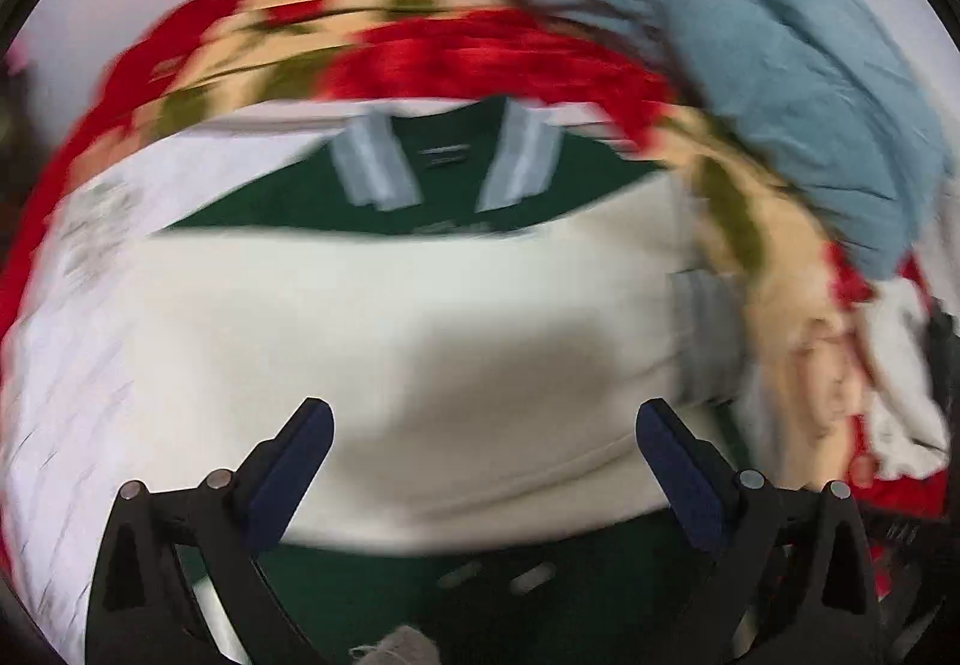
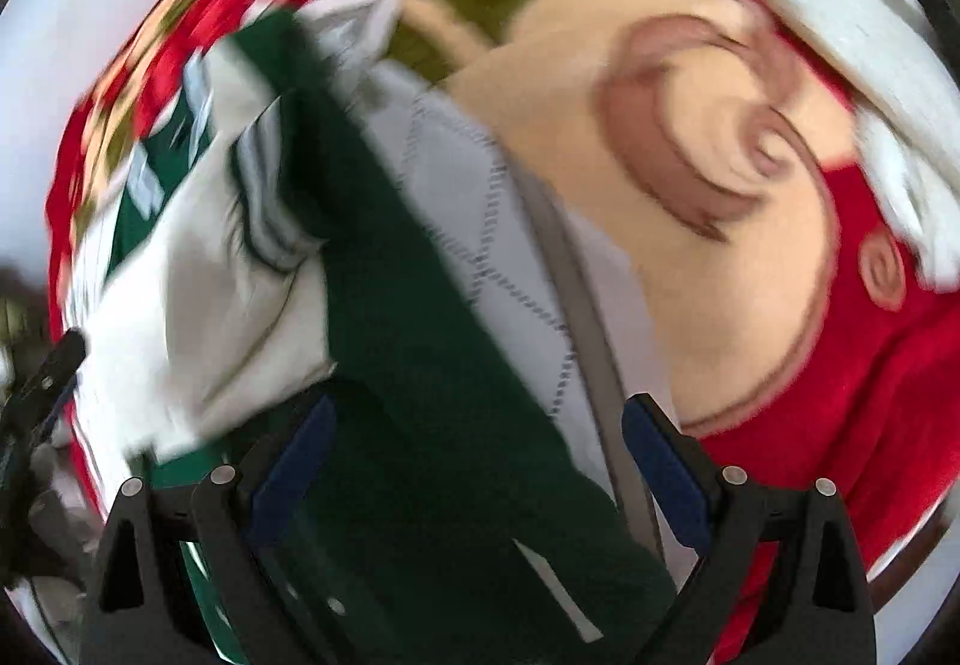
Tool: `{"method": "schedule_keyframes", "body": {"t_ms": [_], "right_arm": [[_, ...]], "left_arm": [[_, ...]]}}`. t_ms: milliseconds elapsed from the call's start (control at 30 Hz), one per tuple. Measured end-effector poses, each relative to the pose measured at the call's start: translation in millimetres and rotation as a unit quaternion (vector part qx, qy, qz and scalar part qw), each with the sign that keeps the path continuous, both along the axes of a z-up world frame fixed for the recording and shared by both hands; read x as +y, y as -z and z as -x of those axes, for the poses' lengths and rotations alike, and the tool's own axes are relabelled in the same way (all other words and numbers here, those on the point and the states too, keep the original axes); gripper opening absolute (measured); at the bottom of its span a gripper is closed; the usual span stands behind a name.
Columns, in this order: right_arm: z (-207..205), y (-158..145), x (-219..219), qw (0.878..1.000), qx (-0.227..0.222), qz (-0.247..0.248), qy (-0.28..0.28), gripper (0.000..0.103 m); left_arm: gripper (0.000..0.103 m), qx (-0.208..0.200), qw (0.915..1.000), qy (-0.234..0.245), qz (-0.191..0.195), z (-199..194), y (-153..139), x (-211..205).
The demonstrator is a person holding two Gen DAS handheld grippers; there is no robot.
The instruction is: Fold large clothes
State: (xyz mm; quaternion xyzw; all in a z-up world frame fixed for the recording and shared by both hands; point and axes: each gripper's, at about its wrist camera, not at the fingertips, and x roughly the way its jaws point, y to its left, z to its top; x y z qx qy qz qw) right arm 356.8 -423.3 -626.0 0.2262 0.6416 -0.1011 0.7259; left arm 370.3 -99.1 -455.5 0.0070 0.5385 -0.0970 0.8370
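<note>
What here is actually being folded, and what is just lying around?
Part of the job:
- green and cream jacket, sleeves already laid across its front
- left gripper, jaws open
- right gripper, jaws open

Just lying about:
- blue garment, heaped
- red floral blanket underneath
- white cloth

Green jacket (image 1: 420, 185) with cream sleeves (image 1: 420, 353) folded across, striped collar up, flat on blanket.

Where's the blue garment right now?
In the left wrist view the blue garment is heaped at the upper right, on the red floral blanket, just right of the green-and-cream jacket.
</note>
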Motion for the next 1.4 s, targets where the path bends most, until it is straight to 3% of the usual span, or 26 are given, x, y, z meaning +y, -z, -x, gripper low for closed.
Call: {"method": "schedule_keyframes", "body": {"t_ms": [33, 100, 167, 267, 300, 400, 500, 600, 700, 833, 933, 967, 1000, 1033, 1067, 1133, 1167, 1200, 1233, 1267, 1333, 1367, 1400], "right_arm": [[-3.5, 1.8, 5.1, 1.0, 0.004, 0.008, -0.02, 0.098], [-17.8, 12.0, 25.9, 0.995, 0.028, 0.04, -0.091, 0.098], [-25.2, 24.3, 50.9, 0.981, 0.053, 0.08, -0.169, 0.098], [-37.5, 40.7, 74.9, 0.964, 0.061, 0.115, -0.231, 0.098], [-44.5, 50.5, 84.3, 0.957, 0.067, 0.125, -0.251, 0.098], [-61.2, 65.9, 96.9, 0.953, 0.082, 0.119, -0.264, 0.095], [-75.3, 67.4, 94.8, 0.961, 0.089, 0.102, -0.241, 0.095], [-83.0, 61.0, 87.3, 0.971, 0.08, 0.065, -0.215, 0.094], [-86.6, 51.8, 77.9, 0.981, 0.061, 0.029, -0.182, 0.082], [-81.5, 40.9, 48.6, 0.994, 0.023, 0.008, -0.105, 0.079], [-60.5, 47.7, -5.0, 0.999, 0.035, 0.024, 0.02, 0.079], [-49.3, 52.6, -26.4, 0.996, 0.046, 0.026, 0.071, 0.072], [-35.7, 58.1, -42.6, 0.992, 0.051, 0.012, 0.113, 0.072], [-24.1, 67.3, -60.2, 0.986, 0.051, -0.038, 0.156, 0.072], [-20.7, 69.8, -64.9, 0.983, 0.048, -0.058, 0.169, 0.072], [-23.9, 63.4, -58.3, 0.988, 0.045, -0.041, 0.142, 0.072], [-24.2, 57.9, -51.9, 0.991, 0.043, -0.024, 0.121, 0.063], [-28.4, 53.3, -41.5, 0.994, 0.035, -0.025, 0.1, 0.046], [-31.8, 50.4, -34.0, 0.995, 0.032, -0.03, 0.086, 0.042], [-36.3, 46.6, -26.0, 0.997, 0.027, -0.035, 0.069, 0.04], [-45.0, 40.4, -14.6, 0.999, 0.036, 0.004, 0.041, 0.04], [-46.7, 40.7, -13.6, 0.998, 0.048, 0.024, 0.043, 0.046], [-46.5, 46.0, -16.0, 0.996, 0.064, 0.008, 0.059, 0.048]], "left_arm": [[0.103, 0.001, 0.9996, -0.014, -0.027, 10.0, 3.5, 16.5], [0.103, 0.013, 0.9925, -0.041, -0.115, 35.2, 22.3, 57.4], [0.103, 0.053, 0.9799, -0.061, -0.182, 53.5, 55.4, 96.0], [0.103, 0.104, 0.9617, -0.113, -0.227, 57.6, 98.2, 137.9], [0.103, 0.107, 0.9575, -0.126, -0.236, 54.1, 106.7, 144.0], [0.103, 0.1, 0.9422, -0.165, -0.274, 33.1, 128.2, 159.3], [0.103, 0.088, 0.9327, -0.209, -0.28, 10.2, 127.3, 176.3], [0.103, 0.093, 0.9343, -0.215, -0.268, 0.9, 128.8, 192.1], [0.103, 0.084, 0.9342, -0.207, -0.279, -4.2, 126.3, 199.8], [0.103, 0.11, 0.9369, -0.252, -0.216, -10.3, 127.7, 227.9], [0.103, 0.113, 0.9364, -0.25, -0.219, -10.4, 125.2, 223.2], [0.103, 0.109, 0.9364, -0.24, -0.232, -10.7, 126.4, 217.2], [0.103, 0.107, 0.9366, -0.235, -0.237, -10.5, 126.4, 215.9], [0.103, 0.106, 0.9369, -0.233, -0.238, -10.3, 126.6, 214.8], [0.103, 0.105, 0.9377, -0.231, -0.238, -10.0, 127.1, 214.1], [0.103, 0.105, 0.9387, -0.229, -0.235, -10.3, 125.8, 214.1], [0.103, 0.105, 0.9391, -0.229, -0.234, -11.0, 125.7, 215.4], [0.103, 0.104, 0.9394, -0.23, -0.232, -11.5, 125.1, 216.5], [0.103, 0.102, 0.9395, -0.231, -0.232, -14.5, 124.3, 221.6], [0.103, 0.101, 0.939, -0.235, -0.23, -17.7, 123.3, 227.1], [0.103, 0.1, 0.9377, -0.243, -0.227, -25.2, 123.4, 237.4], [0.103, 0.101, 0.9367, -0.248, -0.225, -28.3, 122.8, 241.9], [0.103, 0.102, 0.9358, -0.25, -0.226, -29.3, 121.5, 243.2]]}}
